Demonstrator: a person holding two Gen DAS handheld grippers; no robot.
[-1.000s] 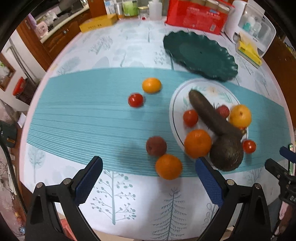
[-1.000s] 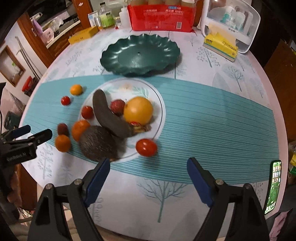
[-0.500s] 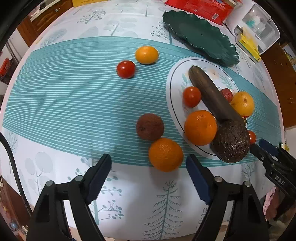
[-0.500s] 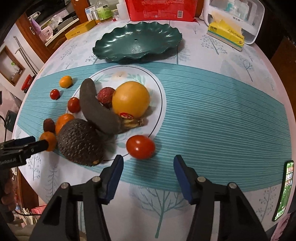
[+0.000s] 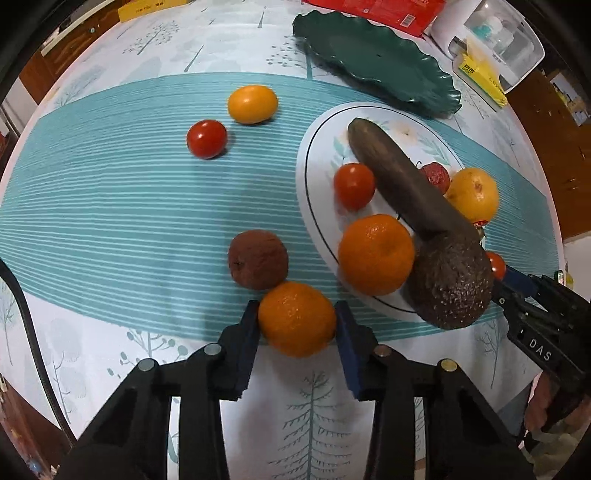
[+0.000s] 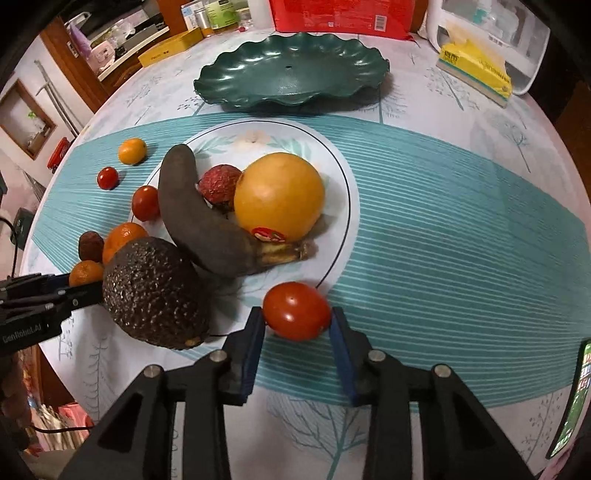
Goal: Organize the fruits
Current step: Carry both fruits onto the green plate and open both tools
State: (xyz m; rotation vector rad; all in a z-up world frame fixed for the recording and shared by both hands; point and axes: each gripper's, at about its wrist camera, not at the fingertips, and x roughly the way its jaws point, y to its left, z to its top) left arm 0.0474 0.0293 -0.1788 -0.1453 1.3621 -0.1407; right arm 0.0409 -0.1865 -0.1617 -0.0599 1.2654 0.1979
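My left gripper (image 5: 297,319) is shut on an orange tangerine (image 5: 296,318) that rests on the tablecloth. My right gripper (image 6: 297,315) is shut on a red tomato (image 6: 296,311) at the near rim of the white plate (image 6: 343,177). The plate holds a dark banana (image 6: 192,214), a large orange (image 6: 279,195), an avocado (image 6: 155,291), a lychee (image 6: 219,183), a tangerine (image 5: 375,254) and a small tomato (image 5: 354,185). A brown fruit (image 5: 257,264), a red tomato (image 5: 206,138) and a yellow-orange fruit (image 5: 252,103) lie on the cloth.
An empty dark green scalloped plate (image 6: 291,70) stands behind the white plate. A yellow packet (image 6: 476,70), a white container and a red box (image 6: 343,14) line the table's far edge. A phone (image 6: 574,395) lies at the near right edge.
Both grippers moved forward and down and closed: the left onto the tangerine, the right onto the red tomato.
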